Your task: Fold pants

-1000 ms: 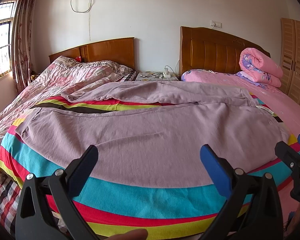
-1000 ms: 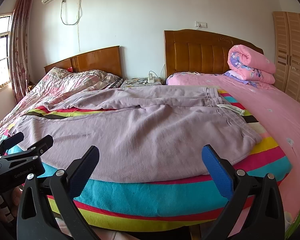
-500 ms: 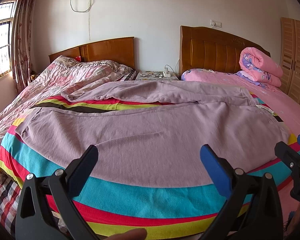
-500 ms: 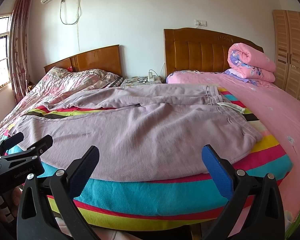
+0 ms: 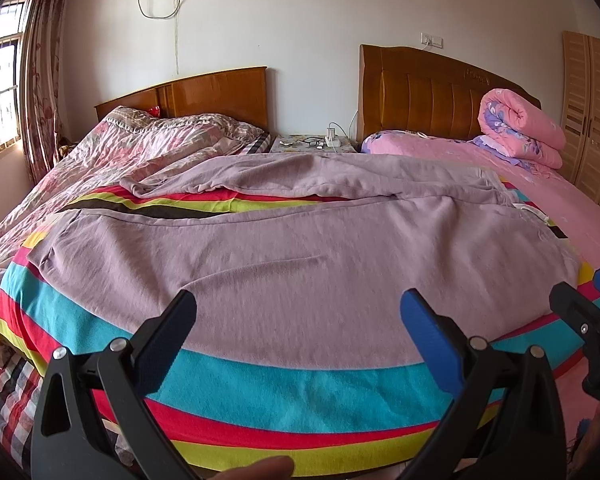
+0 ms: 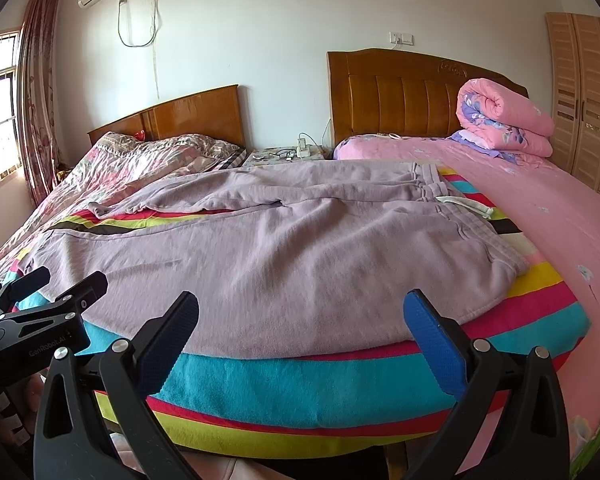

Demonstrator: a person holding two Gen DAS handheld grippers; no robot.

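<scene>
Mauve pants (image 5: 284, 256) lie spread on a striped blanket (image 5: 300, 392) at the foot of the bed, waistband to the right (image 6: 440, 192), legs running left; the far leg is rumpled. They also show in the right wrist view (image 6: 300, 256). My left gripper (image 5: 298, 316) is open and empty, held just short of the pants' near edge. My right gripper (image 6: 300, 320) is open and empty, also in front of the near edge, further right. The left gripper shows at the left of the right wrist view (image 6: 40, 300); the right gripper shows at the right of the left wrist view (image 5: 580, 308).
Two beds with wooden headboards (image 6: 400, 96) stand side by side. A rolled pink quilt (image 6: 500, 120) lies on the pink bed. A nightstand with chargers (image 6: 288, 154) sits between the beds. A wardrobe (image 6: 584, 92) is at right, a curtained window (image 6: 4, 120) at left.
</scene>
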